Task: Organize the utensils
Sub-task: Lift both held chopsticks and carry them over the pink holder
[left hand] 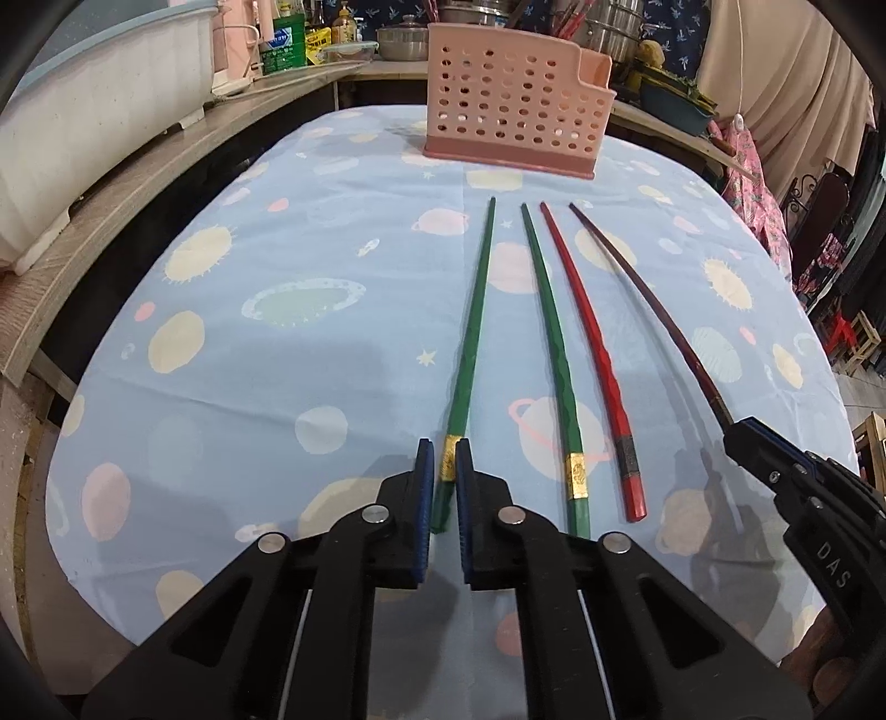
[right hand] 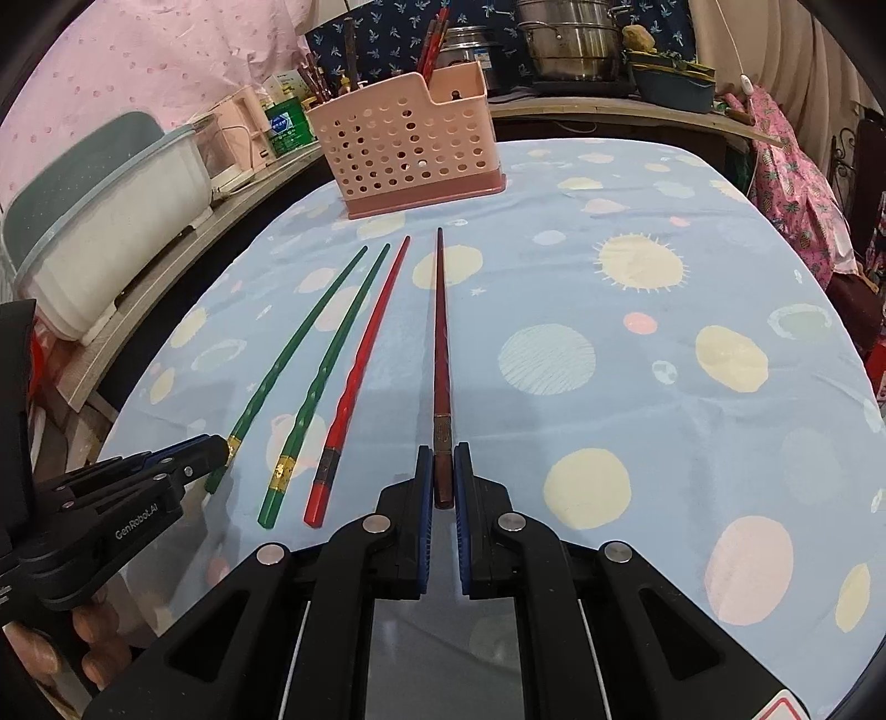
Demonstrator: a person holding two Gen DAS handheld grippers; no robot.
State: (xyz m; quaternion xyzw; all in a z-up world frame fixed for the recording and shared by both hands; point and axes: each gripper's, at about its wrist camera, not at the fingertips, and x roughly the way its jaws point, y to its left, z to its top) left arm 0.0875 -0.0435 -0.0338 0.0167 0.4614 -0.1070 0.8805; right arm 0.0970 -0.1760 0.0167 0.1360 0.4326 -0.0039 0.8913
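Several chopsticks lie side by side on the blue planet-print tablecloth (left hand: 277,249), tips toward a pink perforated utensil holder (left hand: 512,105) at the far edge. My left gripper (left hand: 443,462) is shut on the thick end of the leftmost green chopstick (left hand: 476,310). A second green chopstick (left hand: 554,343) and a red chopstick (left hand: 590,354) lie free to its right. My right gripper (right hand: 443,465) is shut on the thick end of the dark brown chopstick (right hand: 441,332). The holder also shows in the right wrist view (right hand: 404,144).
A white plastic tub (left hand: 83,127) sits on a wooden ledge along the left. Pots (right hand: 570,39), bottles and a blue basin (right hand: 673,88) stand on the counter behind the table. Pink cloth (right hand: 797,183) hangs at the right edge.
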